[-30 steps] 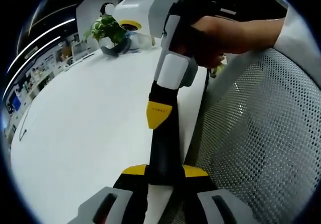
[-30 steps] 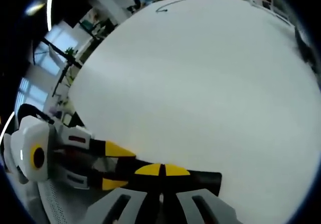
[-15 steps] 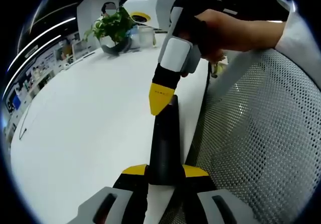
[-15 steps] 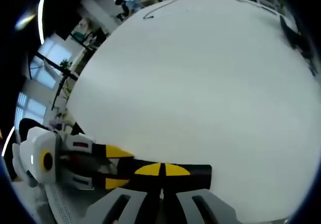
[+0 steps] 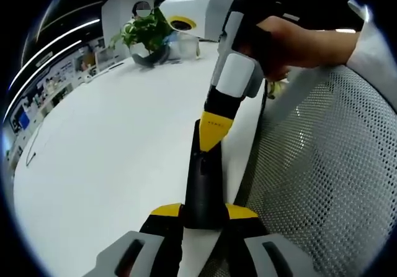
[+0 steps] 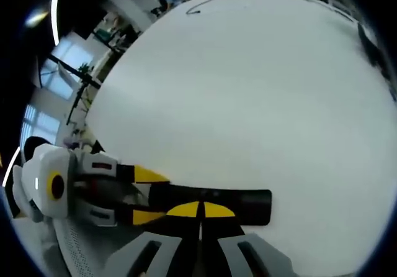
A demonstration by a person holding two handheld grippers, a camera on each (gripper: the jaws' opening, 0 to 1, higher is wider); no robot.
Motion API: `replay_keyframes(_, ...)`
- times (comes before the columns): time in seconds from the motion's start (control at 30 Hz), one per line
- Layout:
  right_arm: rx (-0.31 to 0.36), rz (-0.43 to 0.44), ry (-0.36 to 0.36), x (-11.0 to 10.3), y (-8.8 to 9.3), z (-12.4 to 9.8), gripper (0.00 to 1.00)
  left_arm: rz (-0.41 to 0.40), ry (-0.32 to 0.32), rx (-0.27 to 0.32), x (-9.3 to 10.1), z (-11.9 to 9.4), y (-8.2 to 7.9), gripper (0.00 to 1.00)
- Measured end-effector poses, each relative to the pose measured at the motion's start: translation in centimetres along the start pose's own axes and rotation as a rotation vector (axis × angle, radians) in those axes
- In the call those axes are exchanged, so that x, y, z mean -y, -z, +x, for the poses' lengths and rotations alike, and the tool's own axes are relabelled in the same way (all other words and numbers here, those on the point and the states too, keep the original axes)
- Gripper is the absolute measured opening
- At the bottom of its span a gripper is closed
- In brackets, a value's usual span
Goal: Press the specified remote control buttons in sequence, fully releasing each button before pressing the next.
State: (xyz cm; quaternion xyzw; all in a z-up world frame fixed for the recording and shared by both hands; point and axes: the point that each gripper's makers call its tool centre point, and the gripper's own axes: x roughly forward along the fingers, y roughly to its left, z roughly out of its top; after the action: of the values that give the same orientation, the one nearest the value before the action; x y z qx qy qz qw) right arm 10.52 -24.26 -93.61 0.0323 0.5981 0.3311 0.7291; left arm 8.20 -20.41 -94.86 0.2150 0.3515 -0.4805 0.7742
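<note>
The remote control [image 5: 203, 187], a slim matte-black bar with squared ends, lies at the near edge of the white table [image 5: 111, 146], and everything else takes its place from it. The left gripper [image 5: 203, 212] has its yellow-tipped jaws closed around the remote's near end, pinning it steady. The right gripper [image 5: 215, 131] comes down onto the remote from above with its jaws drawn together into one yellow wedge, holding nothing, its tip on the remote's far half; whether it is truly depressing a button I cannot make out, since the black face hides the keys. In the right gripper view the same black bar [image 6: 214, 200] runs crosswise just past that gripper's own tips [image 6: 200, 210]. To do this press well, the tip should go straight down on the one key, then lift fully clear before moving on, while the left grip holds firm. Beside the remote is a grey perforated mesh chair [image 5: 322, 177]; beyond it, a leafy potted plant [image 5: 146, 38].
</note>
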Motion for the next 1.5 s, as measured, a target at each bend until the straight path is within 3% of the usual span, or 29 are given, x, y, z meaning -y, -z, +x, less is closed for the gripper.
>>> replay_keyframes(0.9,0.001,-0.007,0.005,0.2,0.2,0.4,0.0,0.008,0.006,0.021,0.1,0.0,-0.1,0.25)
replay_keyframes(1.2,0.013,0.082,-0.061,0.2,0.1,0.1,0.0,0.009,0.007,0.021,0.1,0.0,-0.1,0.25)
replay_keyframes(1.5,0.023,0.092,-0.056,-0.2,0.4,-0.6,0.0,0.015,0.015,0.028,-0.1,-0.2,0.1,0.25)
